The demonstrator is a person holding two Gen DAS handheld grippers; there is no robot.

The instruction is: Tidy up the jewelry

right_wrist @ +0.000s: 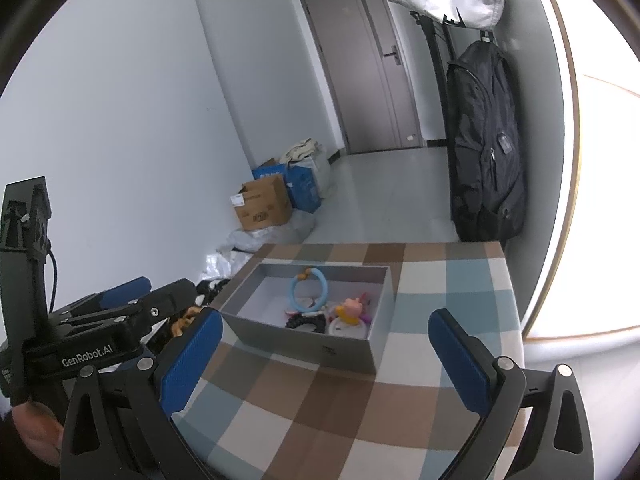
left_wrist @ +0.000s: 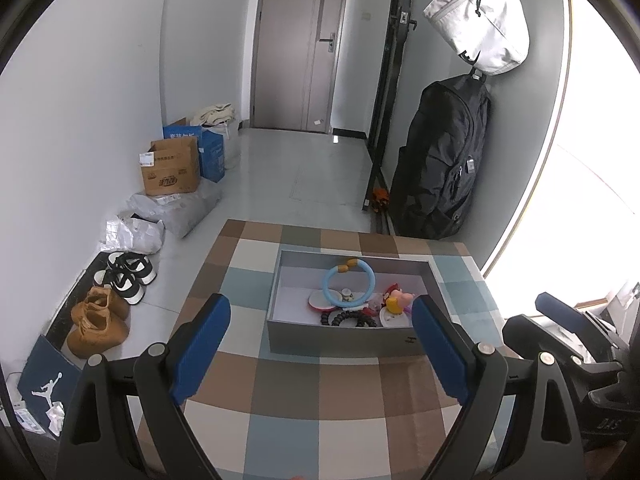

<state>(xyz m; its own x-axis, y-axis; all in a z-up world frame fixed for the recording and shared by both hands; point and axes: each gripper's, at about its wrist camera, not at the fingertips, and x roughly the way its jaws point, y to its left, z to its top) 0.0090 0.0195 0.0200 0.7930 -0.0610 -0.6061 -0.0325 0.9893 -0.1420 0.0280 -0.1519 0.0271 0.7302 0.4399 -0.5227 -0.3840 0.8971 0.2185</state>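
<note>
A grey open box [left_wrist: 344, 338] [right_wrist: 304, 346] stands on the checkered tablecloth [left_wrist: 320, 420] [right_wrist: 360, 420]. Inside lie a light blue ring with orange beads [left_wrist: 349, 282] [right_wrist: 310, 286], a black beaded bracelet [left_wrist: 348, 318] [right_wrist: 304, 322], a pink and yellow toy figure [left_wrist: 398, 302] [right_wrist: 354, 307] and small round pieces. My left gripper [left_wrist: 320, 324] hangs open in front of the box, nothing between its blue pads. My right gripper [right_wrist: 324, 338] is open too, near the box, empty. The left gripper's body [right_wrist: 100, 344] shows at the left of the right wrist view.
Shoes [left_wrist: 104, 320], cardboard boxes [left_wrist: 172, 168] and plastic bags [left_wrist: 136, 232] line the floor along the left wall. A black backpack [left_wrist: 440, 160] and a white bag [left_wrist: 484, 20] hang at the right. A closed door [left_wrist: 304, 48] is at the far end. The table's far edge lies just behind the box.
</note>
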